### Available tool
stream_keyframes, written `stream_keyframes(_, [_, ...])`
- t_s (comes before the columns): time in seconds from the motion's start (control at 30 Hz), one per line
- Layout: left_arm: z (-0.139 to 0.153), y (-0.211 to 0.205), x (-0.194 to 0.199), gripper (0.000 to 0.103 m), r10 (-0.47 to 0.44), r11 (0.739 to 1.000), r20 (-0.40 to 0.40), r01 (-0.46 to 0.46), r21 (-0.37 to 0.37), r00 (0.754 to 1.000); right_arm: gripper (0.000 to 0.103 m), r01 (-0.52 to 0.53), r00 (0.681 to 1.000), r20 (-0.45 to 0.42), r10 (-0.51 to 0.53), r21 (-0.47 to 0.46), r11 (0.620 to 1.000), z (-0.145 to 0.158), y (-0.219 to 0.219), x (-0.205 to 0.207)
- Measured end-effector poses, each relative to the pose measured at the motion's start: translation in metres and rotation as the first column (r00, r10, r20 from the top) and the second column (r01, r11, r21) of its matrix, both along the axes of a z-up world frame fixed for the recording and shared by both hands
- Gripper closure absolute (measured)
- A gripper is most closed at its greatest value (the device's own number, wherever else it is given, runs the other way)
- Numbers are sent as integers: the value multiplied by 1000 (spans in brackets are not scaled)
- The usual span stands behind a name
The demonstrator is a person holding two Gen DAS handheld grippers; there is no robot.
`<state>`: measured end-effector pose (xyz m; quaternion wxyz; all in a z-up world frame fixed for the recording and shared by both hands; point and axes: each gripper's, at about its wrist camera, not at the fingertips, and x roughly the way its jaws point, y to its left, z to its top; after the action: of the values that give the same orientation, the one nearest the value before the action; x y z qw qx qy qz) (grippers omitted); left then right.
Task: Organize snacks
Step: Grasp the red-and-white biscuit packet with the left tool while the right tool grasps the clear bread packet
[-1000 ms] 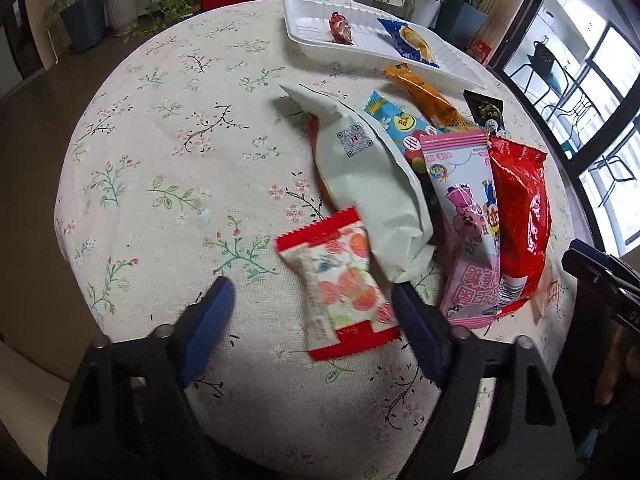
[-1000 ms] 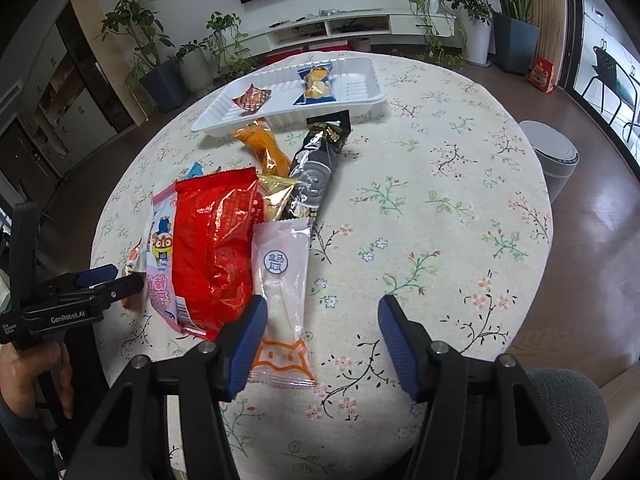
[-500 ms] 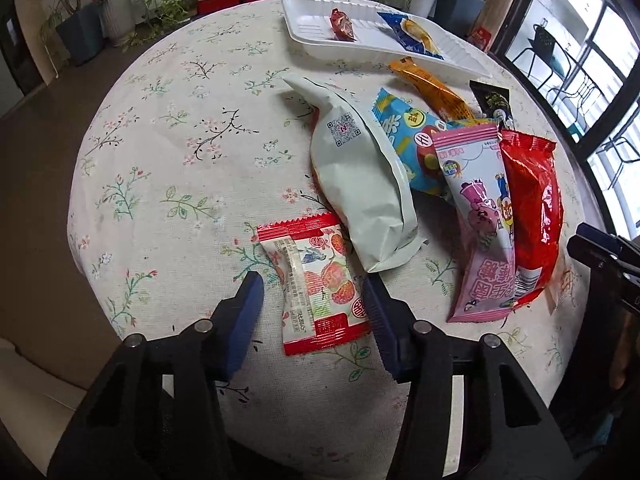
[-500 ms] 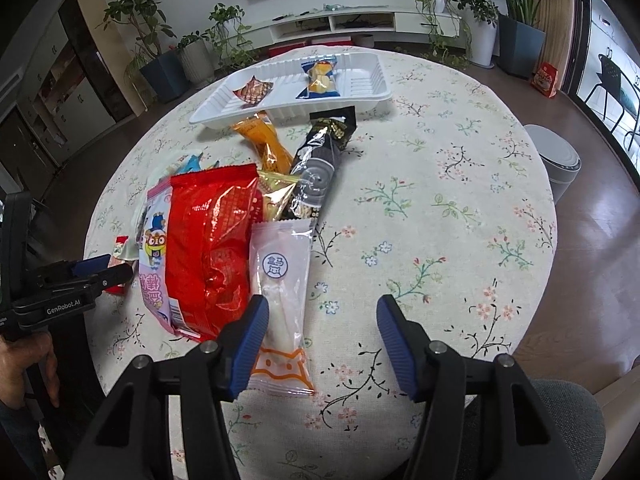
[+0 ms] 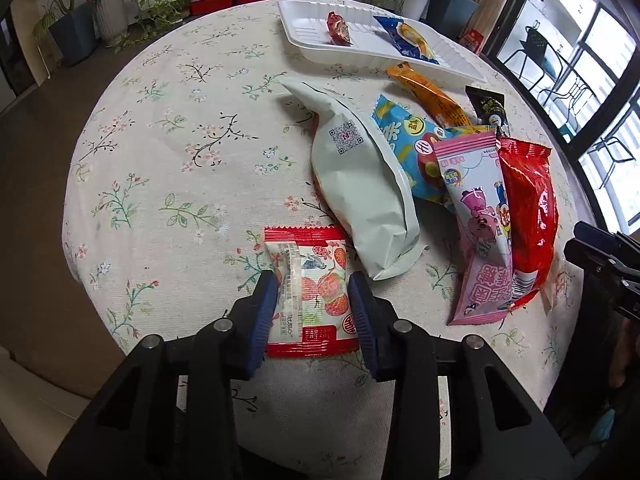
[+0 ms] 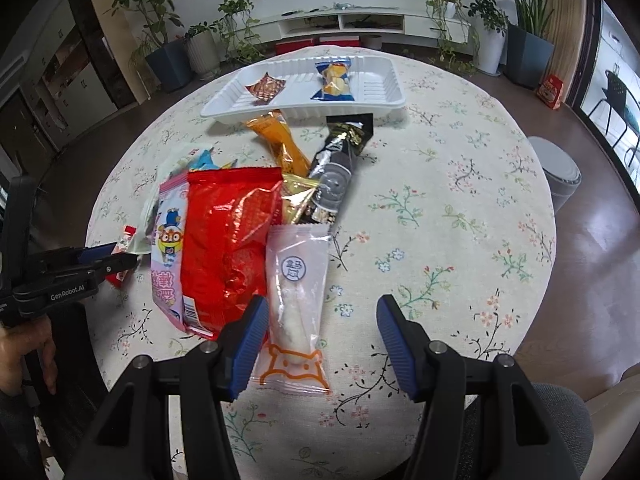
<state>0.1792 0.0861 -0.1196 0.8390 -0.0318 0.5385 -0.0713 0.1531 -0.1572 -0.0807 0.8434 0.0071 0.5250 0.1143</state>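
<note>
My left gripper (image 5: 313, 286) is shut on a red-and-white strawberry snack packet (image 5: 308, 292) lying near the table's front edge; both blue pads press its sides. It also shows in the right wrist view (image 6: 100, 256). My right gripper (image 6: 318, 312) is open and empty, low over the table, with a clear white snack packet (image 6: 296, 292) beside its left finger. A white tray (image 5: 308, 32) at the far side holds a small red snack (image 5: 338, 27) and a blue-and-yellow snack (image 5: 408, 38).
A pile lies between the grippers and the tray: pale green bag (image 5: 360, 184), blue bag (image 5: 412, 148), pink packet (image 5: 478, 216), red bag (image 5: 528, 204), orange packet (image 5: 432, 94), black packet (image 6: 340, 164). A floral cloth covers the round table (image 5: 180, 152).
My left gripper moved forward around the strawberry packet and its fingers closed from wide open onto the packet's sides. The right gripper stayed open and almost still.
</note>
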Motion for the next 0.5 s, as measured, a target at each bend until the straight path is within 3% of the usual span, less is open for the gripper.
stream_keyframes(0.27, [2,-3,-8,69,-20,1000,-4,20,-16,1000,45,-42,997,-70,41,-18,999,-18,9,8])
stream_keyframes(0.5, [3,-10,-21,69,-51,999,-14,51,-6,999,61,-58,993,-104,58,5,998,-32,7,13])
